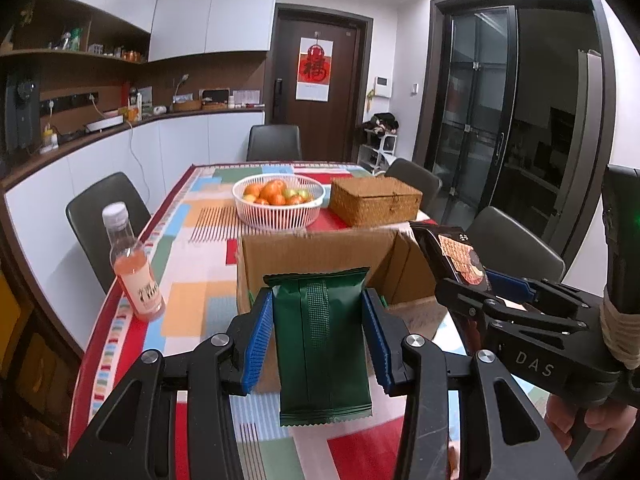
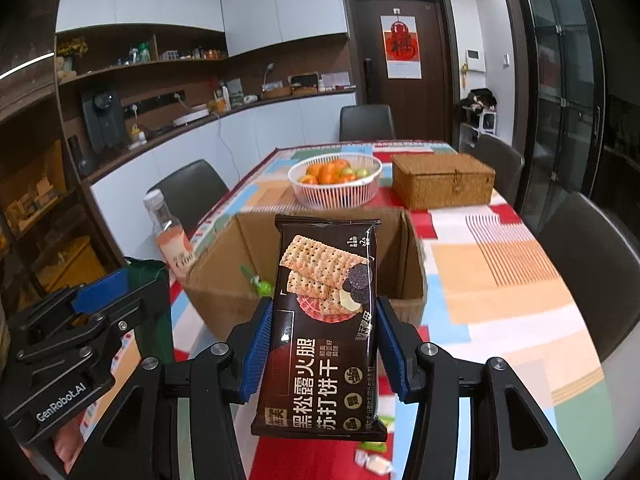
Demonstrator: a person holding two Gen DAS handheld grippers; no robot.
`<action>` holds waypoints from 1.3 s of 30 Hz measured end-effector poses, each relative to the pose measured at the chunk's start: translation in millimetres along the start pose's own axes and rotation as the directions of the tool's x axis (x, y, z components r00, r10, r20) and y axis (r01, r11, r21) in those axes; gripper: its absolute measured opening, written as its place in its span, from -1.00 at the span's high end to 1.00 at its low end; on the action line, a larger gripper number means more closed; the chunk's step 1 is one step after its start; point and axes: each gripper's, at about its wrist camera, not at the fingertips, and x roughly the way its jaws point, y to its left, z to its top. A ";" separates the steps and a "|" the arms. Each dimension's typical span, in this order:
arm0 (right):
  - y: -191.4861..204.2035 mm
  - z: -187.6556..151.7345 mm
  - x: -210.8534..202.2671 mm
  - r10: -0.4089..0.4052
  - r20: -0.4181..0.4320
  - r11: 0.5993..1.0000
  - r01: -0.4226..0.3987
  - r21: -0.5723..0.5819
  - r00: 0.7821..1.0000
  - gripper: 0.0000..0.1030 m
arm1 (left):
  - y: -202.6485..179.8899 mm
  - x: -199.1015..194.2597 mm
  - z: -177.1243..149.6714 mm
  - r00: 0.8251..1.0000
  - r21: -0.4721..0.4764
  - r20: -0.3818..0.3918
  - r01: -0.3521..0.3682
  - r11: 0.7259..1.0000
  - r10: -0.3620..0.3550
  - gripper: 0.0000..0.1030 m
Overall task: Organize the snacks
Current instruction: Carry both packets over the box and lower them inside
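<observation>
Grippers each clamp a packet: left gripper (image 1: 316,336) green packet (image 1: 322,344), right gripper (image 2: 322,344) cracker packet (image 2: 324,328).

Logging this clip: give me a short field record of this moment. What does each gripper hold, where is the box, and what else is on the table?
left gripper: shut on green snack packet, held upright between blue fingers
right gripper: shut on dark cracker packet, printed face toward the camera
cardboard box: open, on the table just beyond both packets; a small green item lies inside
table: colourful patterned cloth
also on table: pink drink bottle, white fruit basket, closed wicker box
loose sweets: near edge, under the right gripper
</observation>
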 end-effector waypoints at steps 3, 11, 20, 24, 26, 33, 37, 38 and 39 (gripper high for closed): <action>-1.9 12.4 2.8 -0.004 0.016 1.000 0.004 -0.005 1.000 0.03 | 1.1 3.4 11.3 1.000 0.010 0.015 -0.004 1.000 0.003 0.16; -1.1 40.5 13.0 -0.001 0.035 0.999 0.002 -0.033 0.999 0.03 | 4.9 20.8 42.2 1.000 0.034 0.026 -0.005 0.999 0.004 0.16; 0.2 60.7 43.3 -0.008 -0.014 0.998 0.007 -0.061 1.000 0.03 | 15.0 61.5 62.4 0.999 0.012 -0.028 -0.019 1.000 0.019 0.16; -1.5 64.3 58.2 -0.010 -0.041 0.998 0.008 -0.061 0.999 0.03 | 19.0 80.4 66.0 0.998 0.000 -0.064 -0.019 1.000 0.019 0.16; -2.7 65.3 66.5 -0.013 -0.055 0.998 0.009 -0.062 0.998 0.03 | 20.1 89.9 66.0 0.996 0.002 -0.084 -0.018 1.000 0.018 0.16; -6.2 65.0 97.3 -0.032 -0.114 0.997 0.024 -0.071 0.993 0.03 | 22.3 125.1 61.6 0.986 -0.007 -0.165 -0.022 1.000 0.021 0.16; -8.4 62.7 113.2 -0.051 -0.149 0.996 0.040 -0.077 0.988 0.03 | 19.9 141.8 58.8 0.979 -0.009 -0.203 -0.026 1.000 0.024 0.15; -8.2 63.0 115.7 -0.055 -0.156 0.996 0.043 -0.080 0.986 0.02 | 19.8 144.1 57.8 0.977 -0.009 -0.210 -0.029 1.000 0.027 0.15; -9.3 62.8 119.4 -0.061 -0.164 0.995 0.047 -0.084 0.985 0.03 | 19.5 147.9 57.3 0.975 -0.006 -0.219 -0.035 0.999 0.033 0.15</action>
